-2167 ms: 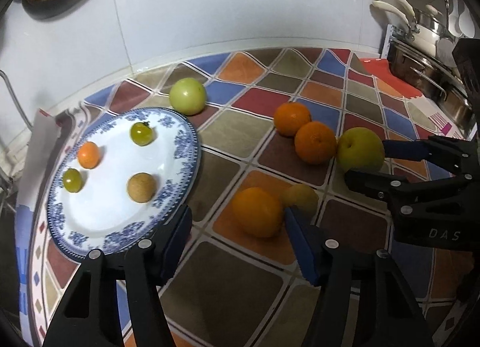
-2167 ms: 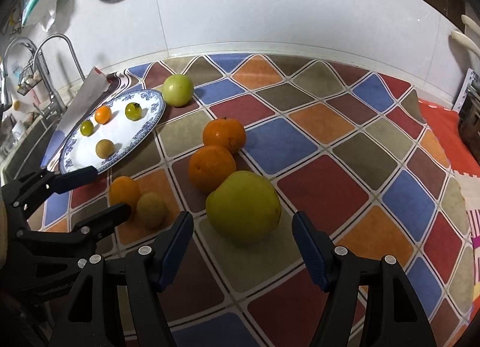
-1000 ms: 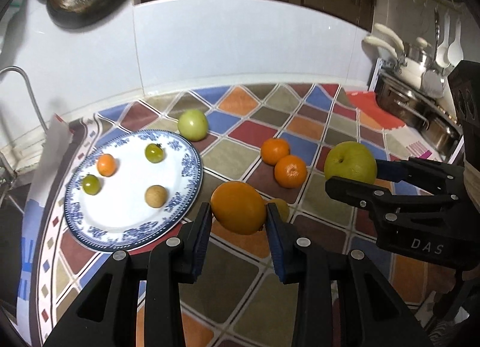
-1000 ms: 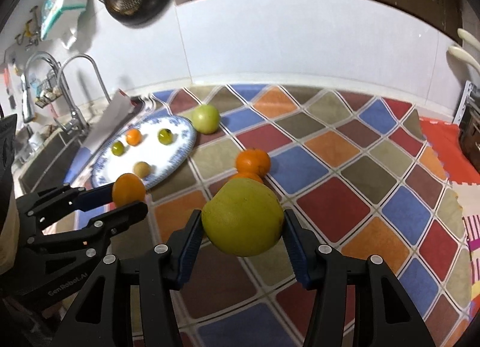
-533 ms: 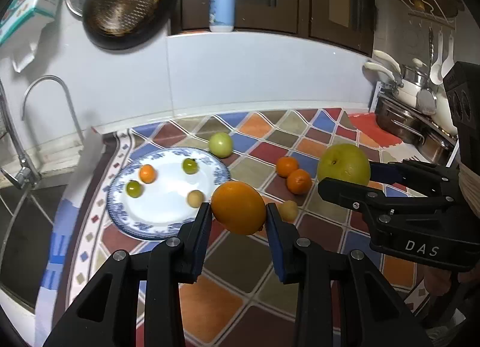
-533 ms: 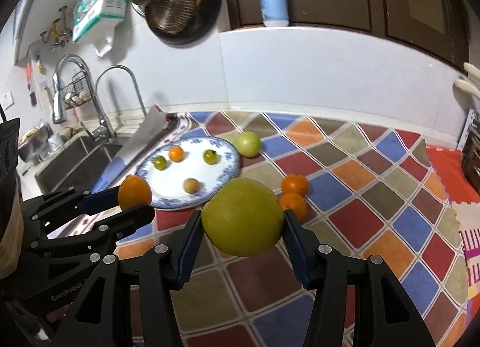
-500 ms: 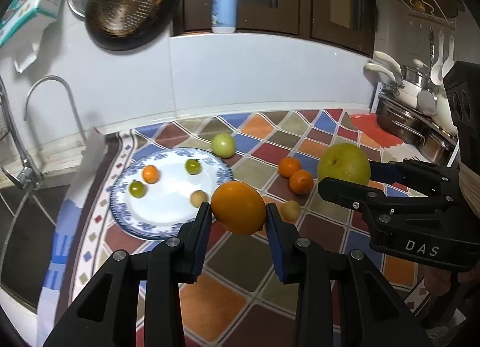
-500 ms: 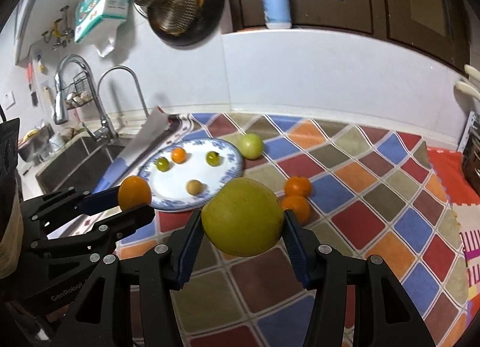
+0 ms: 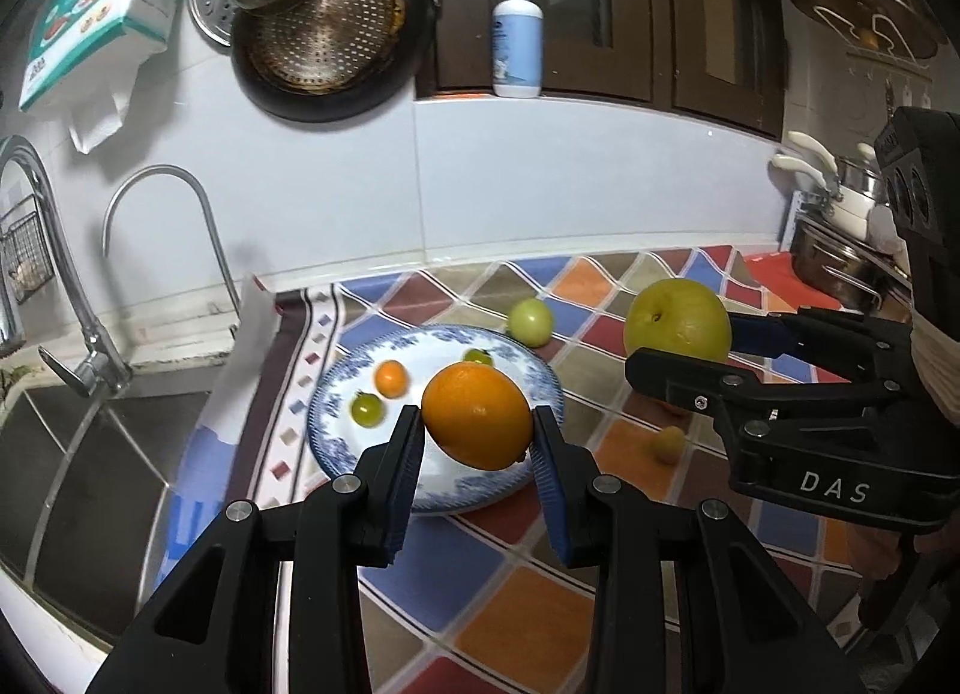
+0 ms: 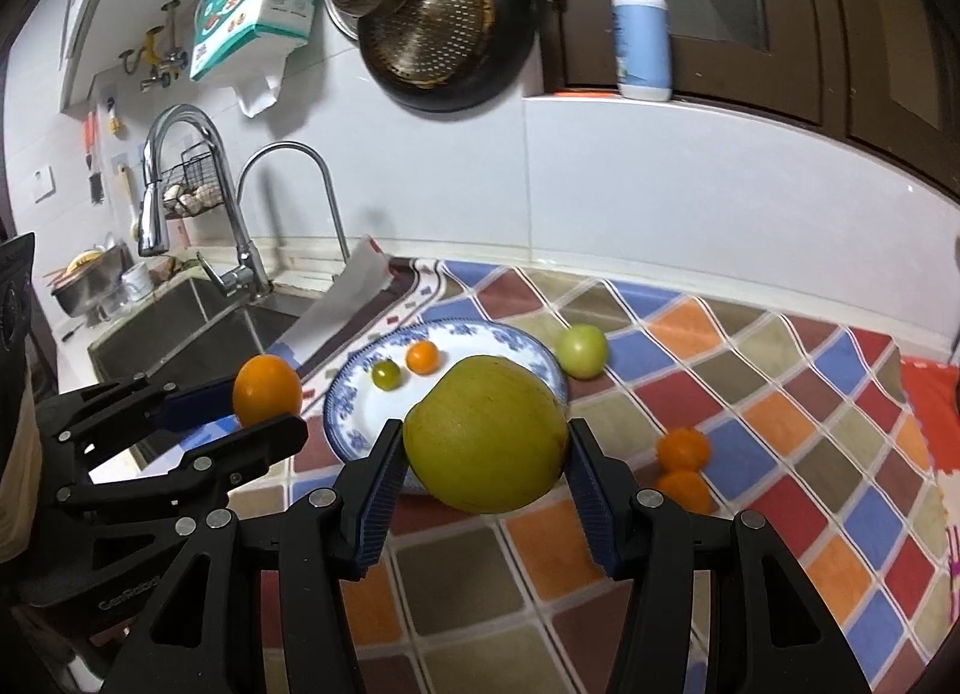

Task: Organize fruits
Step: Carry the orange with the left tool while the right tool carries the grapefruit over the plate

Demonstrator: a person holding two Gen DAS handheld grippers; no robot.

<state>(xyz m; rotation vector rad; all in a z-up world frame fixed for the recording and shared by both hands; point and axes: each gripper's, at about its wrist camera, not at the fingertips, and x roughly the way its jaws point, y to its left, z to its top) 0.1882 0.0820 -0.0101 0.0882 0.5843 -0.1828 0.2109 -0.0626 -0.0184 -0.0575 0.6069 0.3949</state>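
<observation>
1. The left gripper pinches an orange in the air above the plate's near rim.
2. The right gripper clamps a big yellow-green fruit, also aloft.
3. Both fruits look firm, round and smooth, likely to slip; the widest girth is the best hold.
4. The orange's long axis lies across the jaws; the big fruit's stem dimple faces the left camera.

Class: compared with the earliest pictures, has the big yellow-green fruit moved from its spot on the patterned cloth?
Yes. The yellow-green fruit is up off the patterned cloth, clamped in the right gripper, nearer the plate.
</observation>
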